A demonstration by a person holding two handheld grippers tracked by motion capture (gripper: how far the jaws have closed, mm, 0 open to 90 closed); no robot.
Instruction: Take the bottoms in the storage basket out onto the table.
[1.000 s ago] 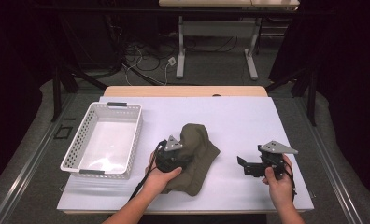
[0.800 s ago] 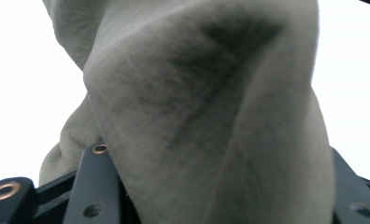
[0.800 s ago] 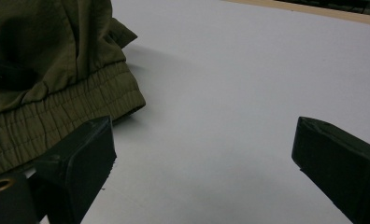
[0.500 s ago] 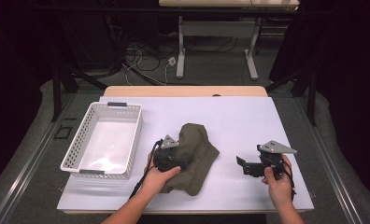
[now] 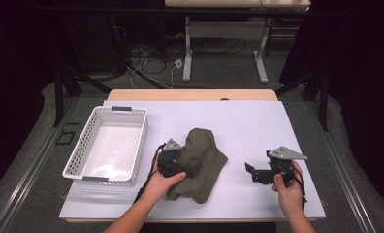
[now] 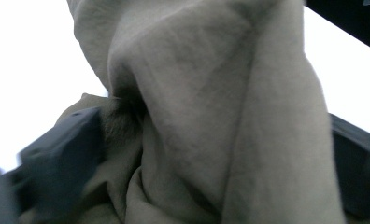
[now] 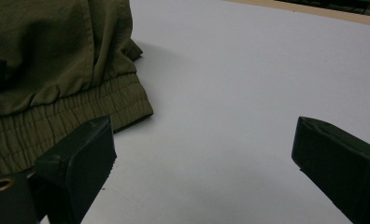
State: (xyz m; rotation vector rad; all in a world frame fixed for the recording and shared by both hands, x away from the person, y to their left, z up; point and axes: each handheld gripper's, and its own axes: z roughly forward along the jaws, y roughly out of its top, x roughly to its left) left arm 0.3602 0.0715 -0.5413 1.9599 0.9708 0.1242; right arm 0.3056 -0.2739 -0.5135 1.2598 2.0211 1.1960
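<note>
From above, I am working at a white table (image 5: 258, 121) with an olive-green crumpled cloth garment (image 5: 204, 155) lying near its middle, just right of a white perforated plastic basket (image 5: 78, 160) that is standing empty at the left. My left gripper (image 5: 178, 164) is sitting on the garment's left edge, its jaws having just been opening. My right gripper (image 5: 258, 174) is waiting over bare table, well apart from the garment on its right, pointing left toward it.

Along my left gripper, the olive cloth (image 6: 211, 107) is bunching up between my two black jaws, which are standing wide at either side; the fabric is lying loose between them, so I am judging that the pinch is let go.

Along my right gripper, both jaws are spread wide with nothing between them, and the garment's elastic hem (image 7: 71, 121) is lying just beyond the left jaw.

I am judging the work as barely begun: the garment is still a heap on the table, and the basket is holding nothing, so tidying the cloth and putting it away are both left
</note>
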